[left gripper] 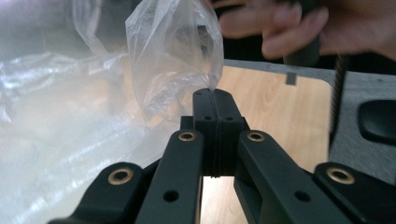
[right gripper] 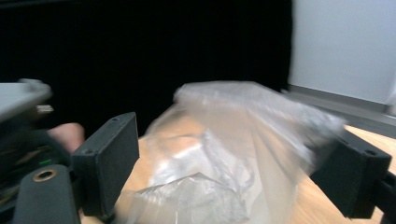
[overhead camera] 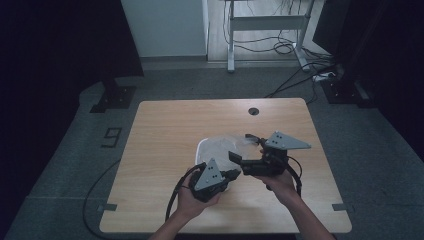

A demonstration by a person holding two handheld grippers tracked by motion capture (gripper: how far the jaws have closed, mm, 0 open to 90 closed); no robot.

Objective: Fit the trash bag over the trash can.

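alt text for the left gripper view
The left gripper has its two black jaws shut on an edge of a clear plastic bag, which bulges up and left over a wooden table. A blurred hand is behind.

Light wooden table (overhead camera: 165,125), crumpled clear plastic bag (overhead camera: 220,147) lying on it

plastic bag (left gripper: 173,60): thin clear film, crinkled, glossy where light catches its folds
table (overhead camera: 165,125): light wood-grain top, smooth, matt sheen
left gripper (left gripper: 215,100): black matt plastic jaws and links, brass-coloured metal pivot bushings
right gripper (right gripper: 233,168): black matt plastic pads, faintly textured
grey three-cornered plate (overhead camera: 286,141): flat, matt grey
floor (overhead camera: 370,165): grey carpet, rough
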